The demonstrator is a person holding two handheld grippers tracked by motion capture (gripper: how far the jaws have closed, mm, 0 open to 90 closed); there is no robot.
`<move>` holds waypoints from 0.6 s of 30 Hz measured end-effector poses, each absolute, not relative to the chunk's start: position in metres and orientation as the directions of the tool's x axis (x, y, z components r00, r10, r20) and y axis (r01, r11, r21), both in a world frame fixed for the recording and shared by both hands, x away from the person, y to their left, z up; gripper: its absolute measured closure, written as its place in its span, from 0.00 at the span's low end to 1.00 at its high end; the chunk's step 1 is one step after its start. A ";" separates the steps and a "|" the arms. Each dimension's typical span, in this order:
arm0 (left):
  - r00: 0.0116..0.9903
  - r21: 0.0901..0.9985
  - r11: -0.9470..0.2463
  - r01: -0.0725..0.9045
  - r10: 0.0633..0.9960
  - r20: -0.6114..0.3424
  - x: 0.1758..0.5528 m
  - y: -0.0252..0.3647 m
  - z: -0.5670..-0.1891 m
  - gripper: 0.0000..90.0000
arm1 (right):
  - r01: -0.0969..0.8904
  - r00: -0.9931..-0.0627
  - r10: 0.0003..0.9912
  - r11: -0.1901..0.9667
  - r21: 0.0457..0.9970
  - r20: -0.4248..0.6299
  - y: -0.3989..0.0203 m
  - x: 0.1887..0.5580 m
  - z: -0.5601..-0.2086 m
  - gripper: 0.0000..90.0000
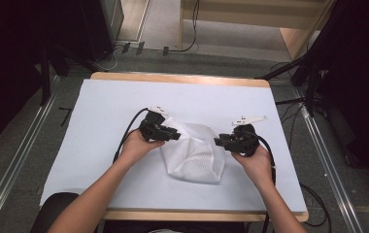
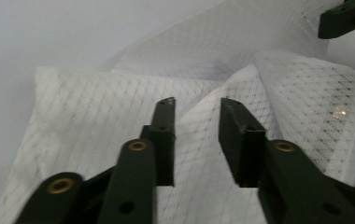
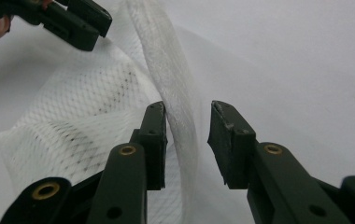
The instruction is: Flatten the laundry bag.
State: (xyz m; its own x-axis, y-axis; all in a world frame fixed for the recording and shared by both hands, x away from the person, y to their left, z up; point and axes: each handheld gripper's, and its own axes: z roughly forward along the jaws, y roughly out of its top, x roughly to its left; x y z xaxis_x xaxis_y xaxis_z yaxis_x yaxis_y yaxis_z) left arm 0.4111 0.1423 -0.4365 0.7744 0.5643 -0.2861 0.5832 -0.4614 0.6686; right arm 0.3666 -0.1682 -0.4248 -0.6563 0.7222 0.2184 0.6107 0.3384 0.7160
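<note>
both grippers at the white mesh laundry bag (image 1: 194,153) in the middle of the white table sheet (image 1: 105,111)

i see my forearms angled inward, hands low — the left gripper (image 1: 172,134) pokes over the bag's upper left corner, jaws parted, gripping nothing. the right gripper (image 1: 223,141) sits at the right edge, jaws apart around the bag's woven hem band (image 3: 178,112), not clamped — netting soft, crumpled, diamond-patterned.
</note>
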 end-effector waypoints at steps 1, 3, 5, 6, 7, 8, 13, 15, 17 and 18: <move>0.776 0.667 -0.465 0.583 0.563 -0.285 0.412 0.141 -0.438 0.65 | 0.613 -0.655 0.723 0.337 0.715 0.221 -0.167 0.369 -0.426 0.77; 0.784 0.667 -0.473 0.576 0.551 -0.286 0.413 0.138 -0.441 0.56 | 0.623 -0.649 0.724 0.328 0.710 0.235 -0.166 0.374 -0.428 0.78; 0.798 0.673 -0.487 0.557 0.537 -0.273 0.413 0.135 -0.444 0.52 | 0.626 -0.648 0.724 0.328 0.708 0.238 -0.164 0.378 -0.429 0.80; 0.802 0.670 -0.494 0.554 0.532 -0.271 0.414 0.133 -0.446 0.50 | 0.627 -0.648 0.724 0.331 0.705 0.236 -0.162 0.380 -0.430 0.80; 0.804 0.665 -0.502 0.553 0.531 -0.268 0.414 0.132 -0.449 0.49 | 0.626 -0.649 0.723 0.332 0.706 0.236 -0.161 0.381 -0.431 0.81; 0.808 0.659 -0.514 0.549 0.529 -0.261 0.415 0.130 -0.452 0.48 | 0.628 -0.648 0.725 0.335 0.703 0.233 -0.160 0.382 -0.431 0.83; 0.813 0.639 -0.541 0.547 0.525 -0.252 0.414 0.127 -0.461 0.58 | 0.637 -0.642 0.730 0.336 0.694 0.235 -0.158 0.387 -0.435 0.94; 0.817 0.631 -0.546 0.550 0.510 -0.270 0.414 0.127 -0.462 0.71 | 0.647 -0.635 0.734 0.335 0.685 0.241 -0.158 0.389 -0.436 0.96; 0.827 0.623 -0.567 0.539 0.497 -0.263 0.412 0.126 -0.464 0.84 | 0.653 -0.629 0.739 0.333 0.680 0.241 -0.159 0.391 -0.438 0.97; 0.829 0.625 -0.568 0.535 0.496 -0.259 0.411 0.125 -0.464 0.87 | 0.656 -0.626 0.740 0.330 0.679 0.245 -0.159 0.393 -0.439 0.97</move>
State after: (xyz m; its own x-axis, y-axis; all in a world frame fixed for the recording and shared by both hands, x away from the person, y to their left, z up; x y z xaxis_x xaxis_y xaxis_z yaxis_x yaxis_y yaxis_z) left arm 0.4106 0.1253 -0.4640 0.8290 0.4956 -0.2591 0.5351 -0.5682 0.6252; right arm 0.3927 -0.1593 -0.4394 -0.6263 0.7402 0.2446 0.6555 0.3302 0.6792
